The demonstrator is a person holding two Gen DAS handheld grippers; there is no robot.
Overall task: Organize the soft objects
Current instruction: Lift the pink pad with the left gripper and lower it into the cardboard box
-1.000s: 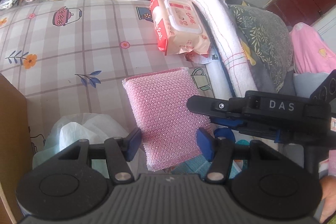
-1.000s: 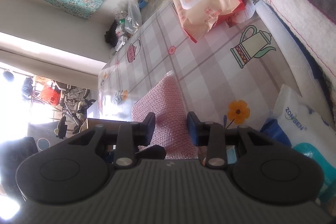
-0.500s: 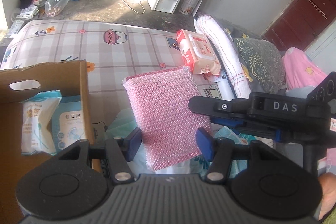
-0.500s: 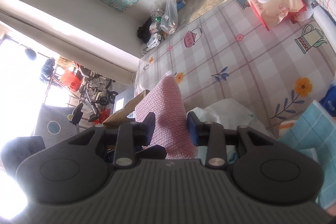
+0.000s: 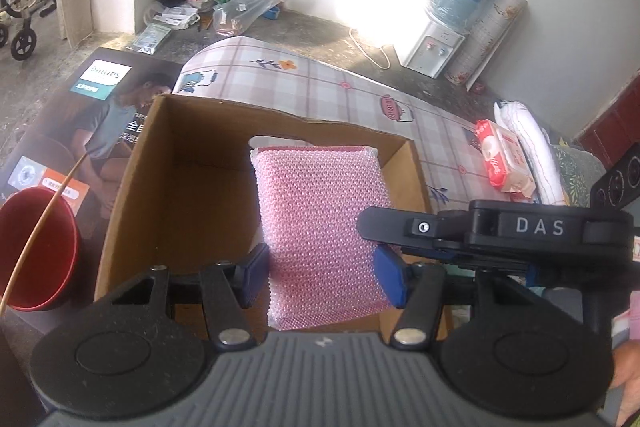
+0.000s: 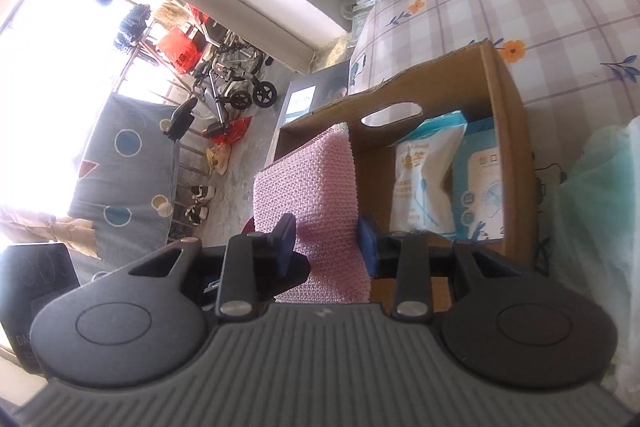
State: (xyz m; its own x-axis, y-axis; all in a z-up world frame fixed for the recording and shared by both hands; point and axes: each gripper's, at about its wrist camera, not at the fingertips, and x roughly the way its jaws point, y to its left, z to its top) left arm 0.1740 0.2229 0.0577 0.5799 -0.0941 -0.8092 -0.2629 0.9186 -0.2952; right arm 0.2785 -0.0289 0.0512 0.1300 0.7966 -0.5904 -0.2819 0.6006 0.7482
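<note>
A pink knobbly sponge pad (image 5: 320, 227) is held upright by both grippers over an open cardboard box (image 5: 168, 163). My left gripper (image 5: 322, 277) is shut on its lower part. My right gripper (image 6: 326, 247) is shut on the same pad (image 6: 308, 187), and its black body (image 5: 492, 231) shows at the right of the left wrist view. The box (image 6: 508, 99) holds a white wipes packet (image 6: 424, 179) and a blue-and-white packet (image 6: 484, 195).
The box stands on a plaid cloth with teapots and flowers (image 5: 320, 87). On it lie a red-and-white wipes pack (image 5: 504, 155) and a rolled white towel (image 5: 532, 143). A red bucket (image 5: 32, 247) stands left of the box. A pale green bag (image 6: 596, 187) lies to the right.
Both grippers carried the pink pad up off the cloth and leftward. It now hangs over the open box, which fills the left wrist view.
</note>
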